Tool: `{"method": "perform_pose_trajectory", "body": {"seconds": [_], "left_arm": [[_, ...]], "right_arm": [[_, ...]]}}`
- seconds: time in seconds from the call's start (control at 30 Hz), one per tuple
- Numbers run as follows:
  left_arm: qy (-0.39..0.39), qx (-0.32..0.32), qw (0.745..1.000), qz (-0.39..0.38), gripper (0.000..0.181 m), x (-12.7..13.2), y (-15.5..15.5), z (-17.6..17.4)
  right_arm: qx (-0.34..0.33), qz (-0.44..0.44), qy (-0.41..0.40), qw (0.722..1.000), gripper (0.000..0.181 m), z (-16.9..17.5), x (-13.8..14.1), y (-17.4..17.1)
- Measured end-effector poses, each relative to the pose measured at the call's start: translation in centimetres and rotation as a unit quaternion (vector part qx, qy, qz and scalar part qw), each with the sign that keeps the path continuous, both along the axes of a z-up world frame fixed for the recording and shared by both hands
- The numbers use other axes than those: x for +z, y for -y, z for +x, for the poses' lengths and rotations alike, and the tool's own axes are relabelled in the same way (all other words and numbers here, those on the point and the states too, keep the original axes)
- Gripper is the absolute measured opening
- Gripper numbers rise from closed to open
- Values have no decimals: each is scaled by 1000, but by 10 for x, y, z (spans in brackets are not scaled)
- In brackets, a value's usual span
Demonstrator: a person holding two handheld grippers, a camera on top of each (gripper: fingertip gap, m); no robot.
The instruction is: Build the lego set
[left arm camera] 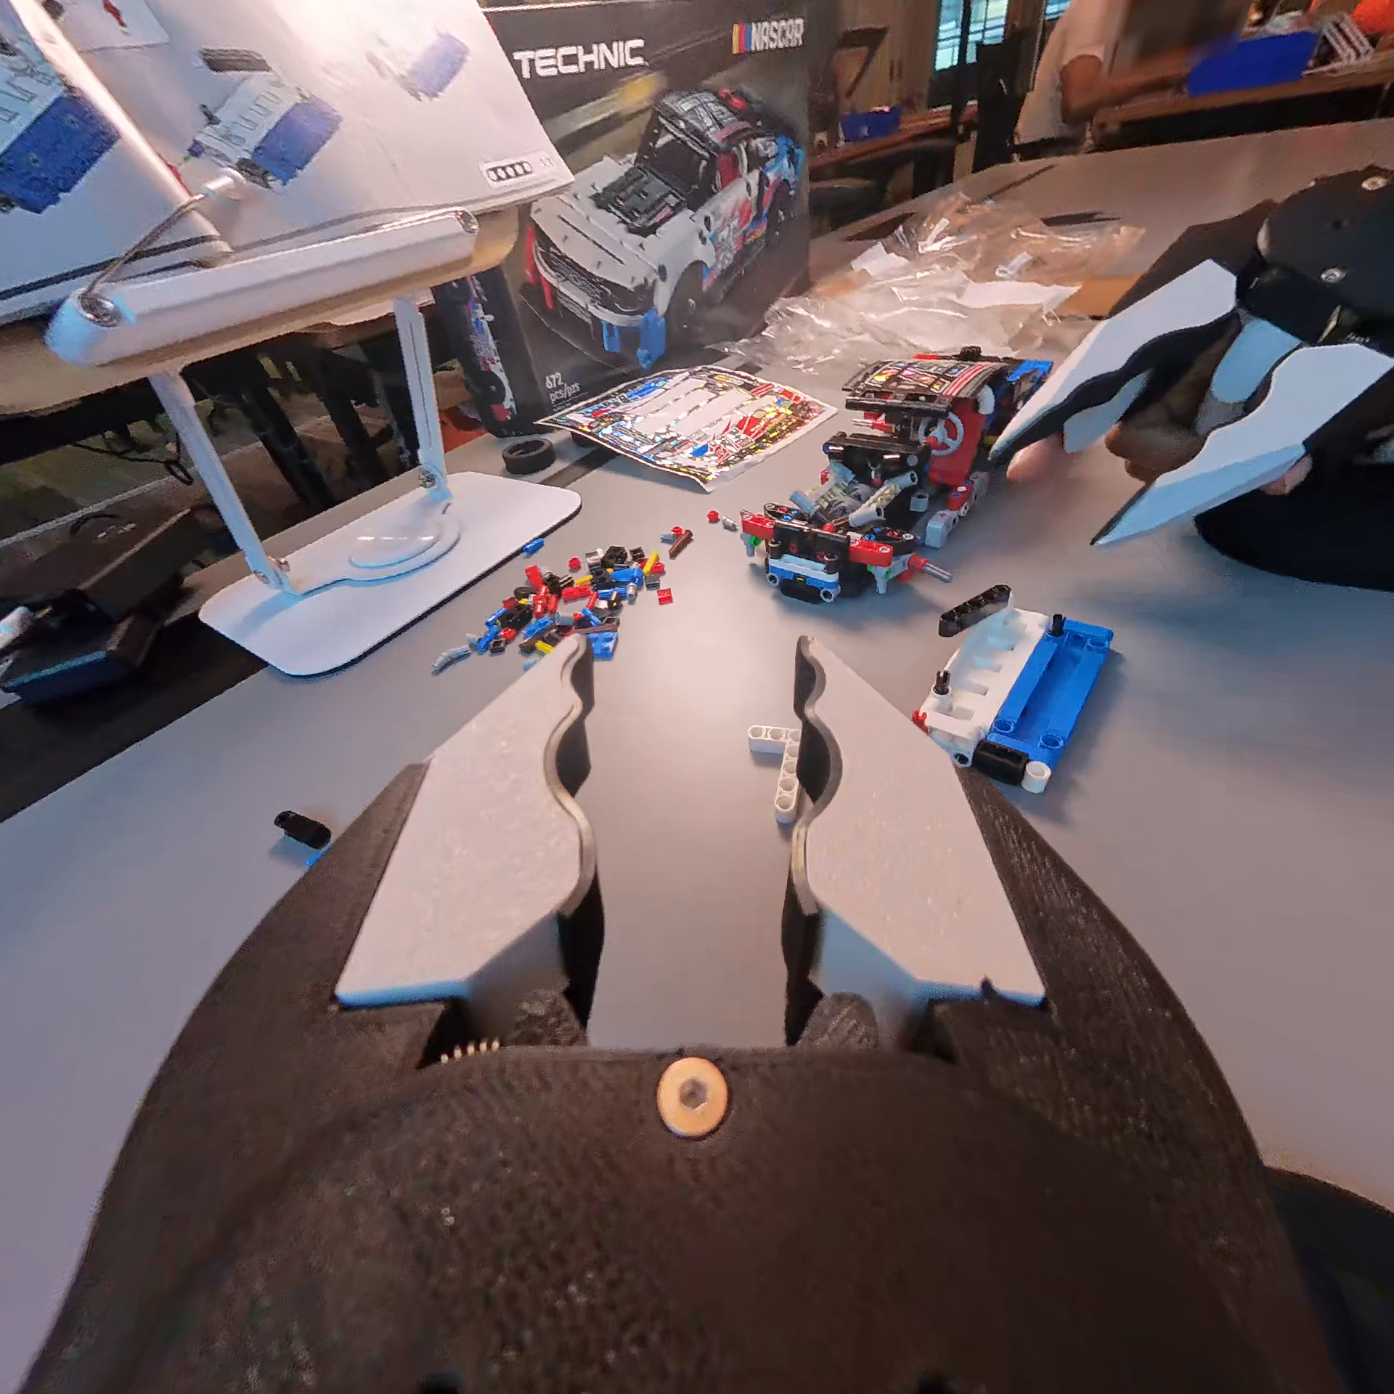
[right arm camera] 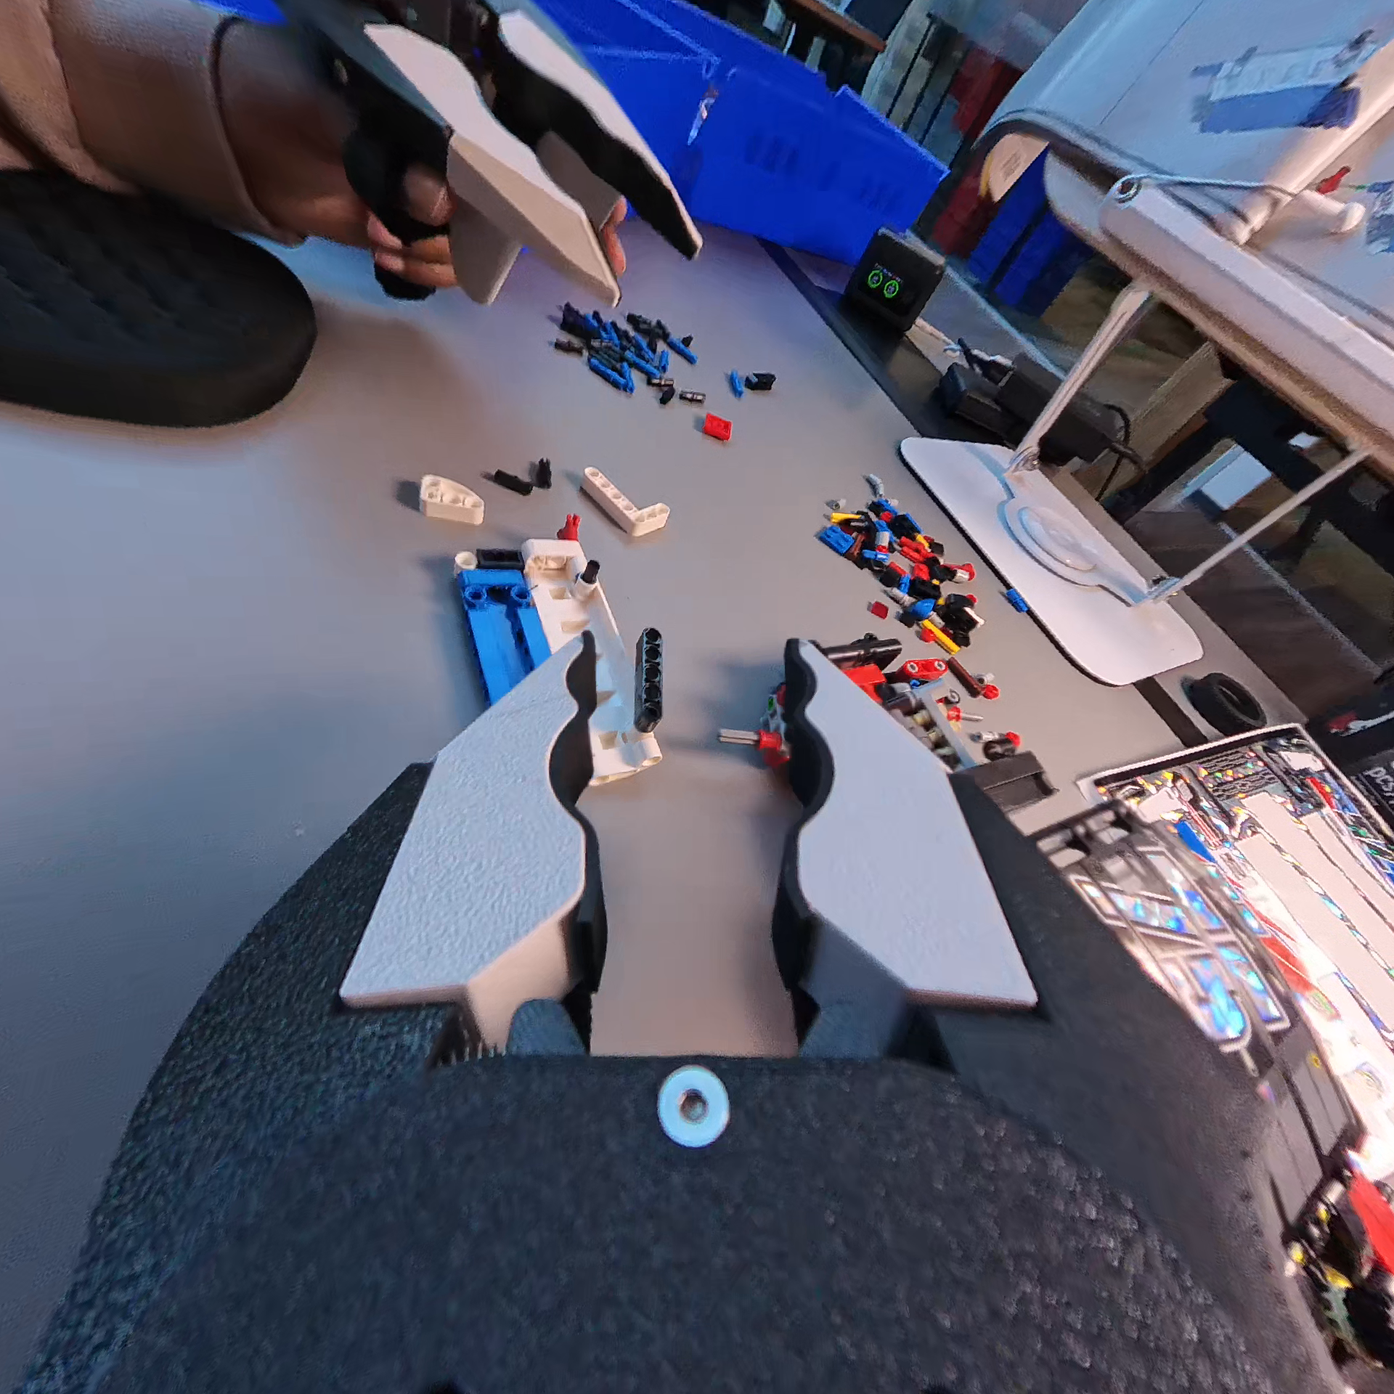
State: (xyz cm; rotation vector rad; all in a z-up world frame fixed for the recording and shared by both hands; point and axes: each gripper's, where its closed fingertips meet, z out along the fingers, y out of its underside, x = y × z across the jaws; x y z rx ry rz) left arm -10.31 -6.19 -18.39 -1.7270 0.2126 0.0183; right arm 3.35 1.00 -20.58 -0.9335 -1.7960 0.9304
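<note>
My left gripper (left arm camera: pixel 694 649) is open and empty, low over the grey table (left arm camera: pixel 679 943). A white L-shaped beam (left arm camera: pixel 781 769) lies by its right finger. A blue and white panel subassembly (left arm camera: pixel 1011 701) and a black beam (left arm camera: pixel 973 603) lie to the right. The partly built car (left arm camera: pixel 890 483) stands beyond them. My right gripper (right arm camera: pixel 688 649) is open and empty, with the black beam (right arm camera: pixel 649 679) and the subassembly (right arm camera: pixel 528 618) just past its left finger and the car's front (right arm camera: pixel 905 694) behind its right finger. It also shows in the left wrist view (left arm camera: pixel 1048 498).
A pile of small loose pieces (left arm camera: pixel 573 596) lies ahead, with blue and black pins (right arm camera: pixel 626 347) farther off. A sticker sheet (left arm camera: pixel 694 422), the set's box (left arm camera: pixel 664 188), plastic bags (left arm camera: pixel 943 287), a tyre (left arm camera: pixel 528 456) and the booklet stand's white base (left arm camera: pixel 392 573) ring the work area. Some 15 cm of space lies between my two pairs of fingers. Measured from the fingertips, the subassembly (right arm camera: pixel 528 618) is 6 cm or so from the right gripper and 12 cm from the left. Seen from the left wrist view (left arm camera: pixel 1017 699) as well.
</note>
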Motion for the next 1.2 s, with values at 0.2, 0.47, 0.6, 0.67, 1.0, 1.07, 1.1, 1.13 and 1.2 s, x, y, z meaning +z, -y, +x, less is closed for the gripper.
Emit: {"method": "perform_pose_trajectory", "body": {"seconds": [0.2,0.47,0.6,0.67,1.0,1.07,1.1,1.13,1.2], "left_arm": [[29,66,995,62,53,26,9,-19],[20,135,977,161,53,62,33,-36],[3,192,961,199,48,75,49,-52],[13,202,958,202,45,76,53,-56],[23,184,967,173,42,65,48,-53],[14,173,970,169,39,64,46,-48],[8,173,971,166,39,63,45,-47],[3,173,972,162,39,61,44,-47],[-1,174,972,159,39,60,43,-47]], "right_arm": [[-70,-100,-148,981,55,5,64,-33],[-189,-129,-279,933,55,32,109,-86],[-219,-136,-301,918,56,40,115,-98],[-230,-134,-303,915,56,42,115,-102],[-227,-132,-295,919,54,40,113,-100],[-227,-130,-293,919,54,40,113,-100],[-227,-129,-293,920,54,40,113,-100],[-227,-128,-293,920,54,40,113,-100],[-226,-129,-292,920,54,40,113,-100]]}}
